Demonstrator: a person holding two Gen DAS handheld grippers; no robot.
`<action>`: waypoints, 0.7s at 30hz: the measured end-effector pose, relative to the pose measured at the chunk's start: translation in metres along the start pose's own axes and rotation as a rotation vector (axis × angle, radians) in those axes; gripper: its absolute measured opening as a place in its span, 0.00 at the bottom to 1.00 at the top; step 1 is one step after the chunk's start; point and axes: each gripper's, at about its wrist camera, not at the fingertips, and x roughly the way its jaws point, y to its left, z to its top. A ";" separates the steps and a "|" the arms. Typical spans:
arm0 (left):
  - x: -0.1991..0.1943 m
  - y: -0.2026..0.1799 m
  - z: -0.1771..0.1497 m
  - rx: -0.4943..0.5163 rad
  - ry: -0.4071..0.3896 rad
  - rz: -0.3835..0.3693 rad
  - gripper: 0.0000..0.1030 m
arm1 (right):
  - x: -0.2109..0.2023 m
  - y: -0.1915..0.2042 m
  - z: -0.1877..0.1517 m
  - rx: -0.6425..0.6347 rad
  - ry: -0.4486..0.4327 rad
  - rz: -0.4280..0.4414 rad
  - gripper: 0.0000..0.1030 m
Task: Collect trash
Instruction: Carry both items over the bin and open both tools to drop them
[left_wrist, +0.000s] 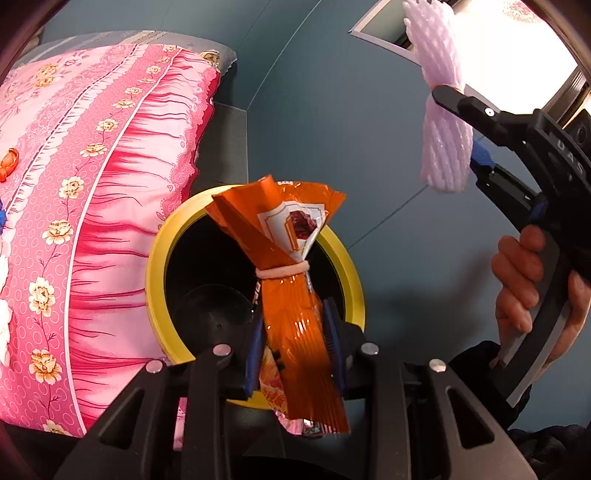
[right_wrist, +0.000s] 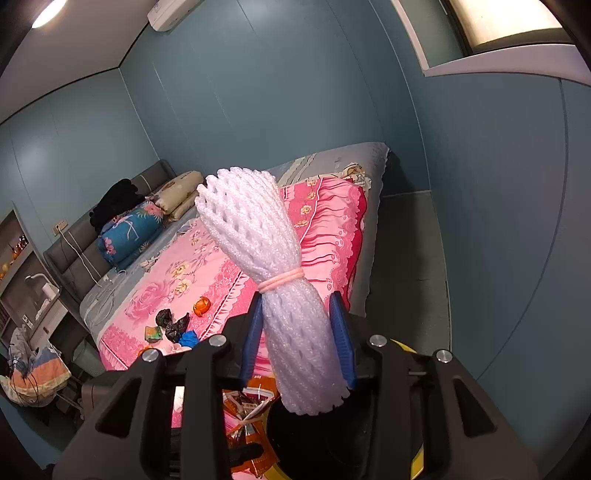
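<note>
An orange snack wrapper (left_wrist: 284, 236), tied at its middle with a pale band, stands between the blue pads of my left gripper (left_wrist: 293, 325), which is shut on its lower half. It hangs over the mouth of a black bin with a yellow rim (left_wrist: 155, 258). My right gripper (left_wrist: 456, 125) is up at the right, shut on a white foam net bundle (left_wrist: 436, 48) bound with a pink band. In the right wrist view the foam net (right_wrist: 255, 229) rises from the right gripper (right_wrist: 297, 317), with the wrapper (right_wrist: 247, 402) and the bin rim (right_wrist: 404, 345) below.
A bed with a pink floral cover (right_wrist: 177, 273) lies left of the bin, its edge (left_wrist: 74, 184) close beside the rim. Several scraps (right_wrist: 173, 325) lie on it: black, orange, blue. A blue wall and a window (left_wrist: 517, 44) stand behind. A hand (left_wrist: 517, 280) grips the right handle.
</note>
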 end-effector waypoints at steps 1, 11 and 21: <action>-0.001 -0.001 0.000 -0.003 -0.002 0.000 0.28 | 0.000 -0.001 0.000 0.003 -0.001 -0.004 0.34; -0.031 0.010 -0.005 -0.034 -0.099 0.007 0.67 | -0.015 -0.014 0.004 0.075 -0.066 -0.048 0.54; -0.085 0.020 -0.008 -0.011 -0.296 0.161 0.86 | -0.021 0.001 0.005 0.004 -0.140 0.010 0.64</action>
